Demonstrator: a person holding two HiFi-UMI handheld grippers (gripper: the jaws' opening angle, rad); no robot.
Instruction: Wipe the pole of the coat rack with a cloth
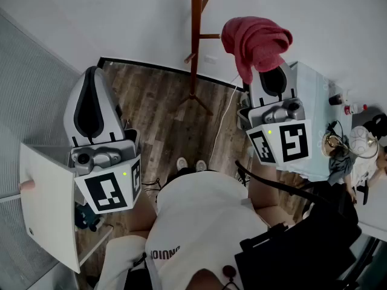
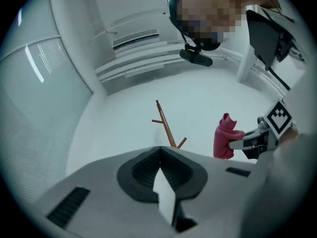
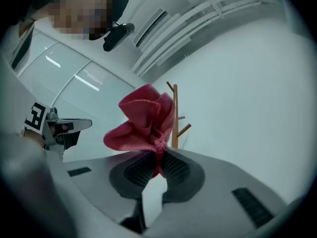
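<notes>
Red cloth (image 3: 142, 117) is clamped between right gripper (image 3: 157, 158) fingers, held near coat rack pole (image 1: 196, 35), not touching. Left gripper (image 2: 159, 151) fingers are closed together, nothing gripped.

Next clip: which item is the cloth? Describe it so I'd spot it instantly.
Start at the white back wall, where the slim brown wooden coat rack pole rises from the plank floor. Just right of the pole, the right gripper pinches a crumpled pink-red cloth. It alone is soft and bunched; its neighbours are hard grey, white or wood.
</notes>
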